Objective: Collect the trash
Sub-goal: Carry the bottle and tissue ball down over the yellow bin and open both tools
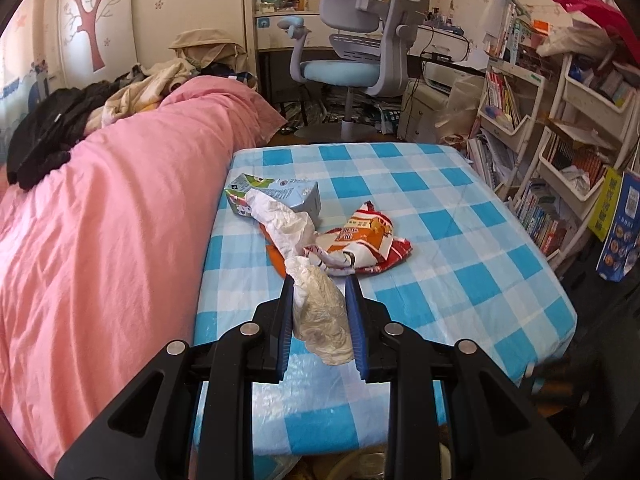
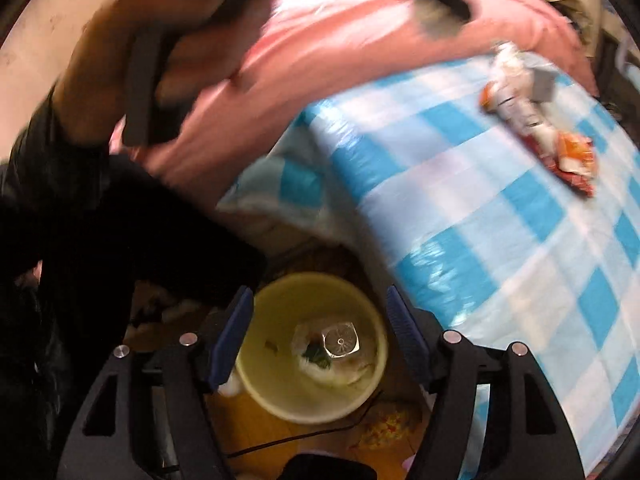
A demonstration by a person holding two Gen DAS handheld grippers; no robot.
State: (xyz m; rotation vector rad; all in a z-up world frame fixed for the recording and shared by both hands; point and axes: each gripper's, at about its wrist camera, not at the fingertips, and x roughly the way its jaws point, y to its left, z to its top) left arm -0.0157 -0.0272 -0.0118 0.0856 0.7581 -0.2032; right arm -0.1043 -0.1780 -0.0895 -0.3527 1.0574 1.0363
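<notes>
Crumpled white wrapper [image 1: 320,312] near table edge, clamped between left gripper [image 1: 320,284] pads. Judged light, soft, crushable; mid-bulk hold suits. Snack bag [image 1: 360,244], carton [image 1: 280,196] farther on checked tablecloth [image 1: 460,240]. Right gripper [image 2: 320,300] spread apart, holding nothing, above yellow bin [image 2: 280,400]. Pink bedding [image 1: 100,220] left.

Crumpled white wad [image 1: 320,312] in left claw [image 1: 320,286]; snack wrapper [image 1: 368,244], carton [image 1: 280,196] on cloth; yellow bin [image 2: 312,348] holding trash.
</notes>
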